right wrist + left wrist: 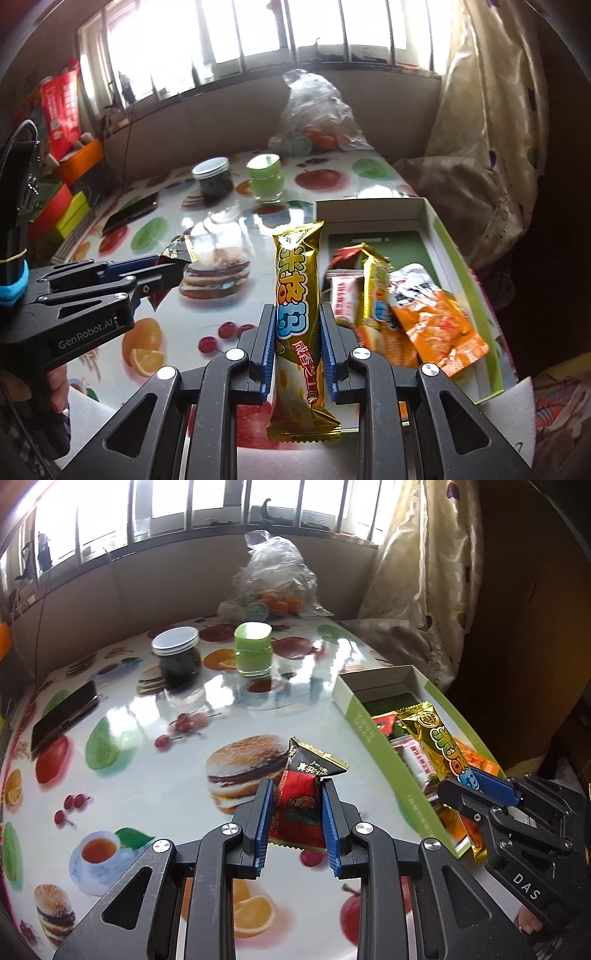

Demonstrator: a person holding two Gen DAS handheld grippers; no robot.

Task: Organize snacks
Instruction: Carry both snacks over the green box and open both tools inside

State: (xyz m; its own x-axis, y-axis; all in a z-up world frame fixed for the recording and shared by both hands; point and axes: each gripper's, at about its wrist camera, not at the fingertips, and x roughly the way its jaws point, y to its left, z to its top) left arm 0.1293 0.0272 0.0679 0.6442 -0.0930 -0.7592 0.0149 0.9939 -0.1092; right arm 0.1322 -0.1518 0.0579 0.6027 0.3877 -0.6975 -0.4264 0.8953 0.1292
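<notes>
The fruit-printed tabletop (155, 709) carries an open cardboard box (436, 221) at its right edge, already part-filled with packets. The right tool (298, 332) clamps a long gold snack bar (295, 295) upright beside the box (presumably bound for it); the left tool (297, 812) pinches a red-and-black snack packet (306, 786) above the tabletop.

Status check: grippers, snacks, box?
Left gripper shut on red packet. Right gripper shut on gold bar. Box open, part filled. Nothing blocking.
</notes>
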